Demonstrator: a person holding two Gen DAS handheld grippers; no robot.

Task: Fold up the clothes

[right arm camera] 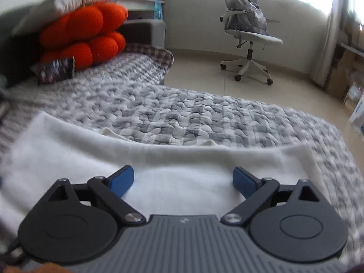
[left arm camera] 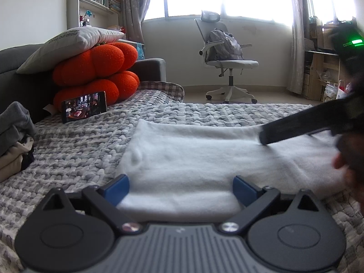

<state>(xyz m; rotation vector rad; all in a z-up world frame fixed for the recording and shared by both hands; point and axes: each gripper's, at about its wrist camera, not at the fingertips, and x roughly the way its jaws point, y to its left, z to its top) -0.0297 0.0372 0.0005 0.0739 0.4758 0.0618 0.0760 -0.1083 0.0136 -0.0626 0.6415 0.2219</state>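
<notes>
A white garment (left arm camera: 204,159) lies flat on the bed (left arm camera: 79,150), spread across the grey quilted cover as a fairly tidy rectangle. Two small flaps poke out along its far edge in the right wrist view, so it may already carry a fold, though blur makes that hard to read. The scene fits either a piece laid out for folding or one partly folded.

The left gripper (left arm camera: 180,187) sits low at the near edge of the garment with its jaws wide apart and nothing between them. The right gripper (right arm camera: 183,180) is likewise over the cloth near its edge, jaws apart and empty; in the left wrist view one of its fingers reaches in from the right and seems to touch the cloth.

Risks from here, as I judge them: the cloth looks soft and thick, so a pinch could catch only the top layer, or bite the quilt below with it and drag the cover. Uneven lifts by the two grippers would skew the edge and leave a crooked fold.

Around it: a pile of clothes (left arm camera: 16,136) at the left, a phone (left arm camera: 84,107) propped against orange cushions (left arm camera: 95,72) with a pillow (left arm camera: 68,45) on top, and a chair (left arm camera: 225,61) on the floor beyond. None of these lies close to the garment.
</notes>
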